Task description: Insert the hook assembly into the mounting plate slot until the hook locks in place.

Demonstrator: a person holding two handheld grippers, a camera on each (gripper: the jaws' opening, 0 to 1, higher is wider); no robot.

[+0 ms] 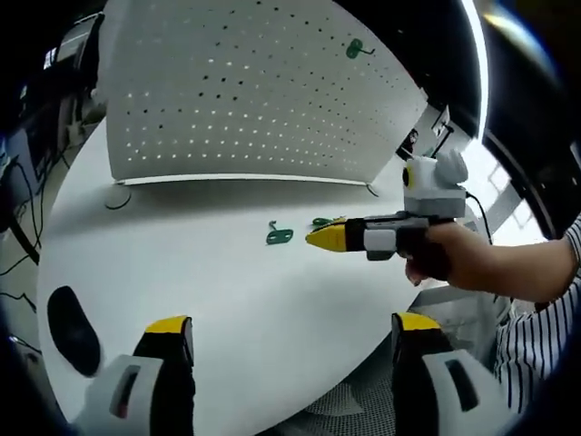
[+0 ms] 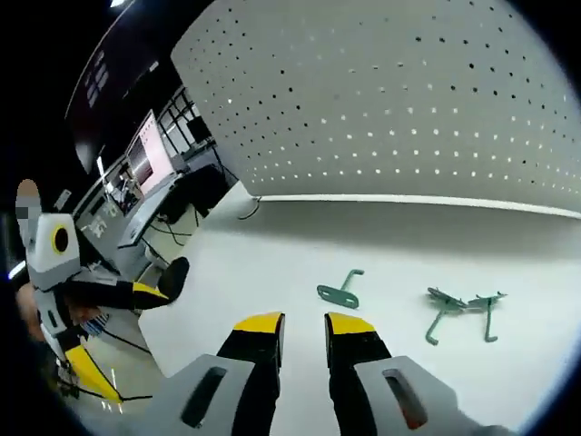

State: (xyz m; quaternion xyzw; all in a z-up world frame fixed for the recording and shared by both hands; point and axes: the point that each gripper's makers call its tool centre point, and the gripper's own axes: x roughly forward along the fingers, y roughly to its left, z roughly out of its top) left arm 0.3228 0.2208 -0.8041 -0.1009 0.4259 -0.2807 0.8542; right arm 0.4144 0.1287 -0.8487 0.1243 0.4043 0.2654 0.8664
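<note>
Three green hooks [image 2: 341, 291] lay loose on the white table [image 2: 272, 272] before the pegboard [image 2: 408, 100], a fourth already hung high on it. My right gripper [image 2: 304, 327] (jaws slightly parted, empty) hovered near them; my left gripper [image 1: 290, 329] gaped wide, holding nothing.

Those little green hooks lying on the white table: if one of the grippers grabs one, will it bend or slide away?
The green hook looks like thin bent wire on a small flat plate, so it is probably light and fairly stiff. It lies flat on the smooth white table, so a nudge would likely make it skid rather than roll. Being so low, it may be fiddly for the jaws to pinch.
</note>
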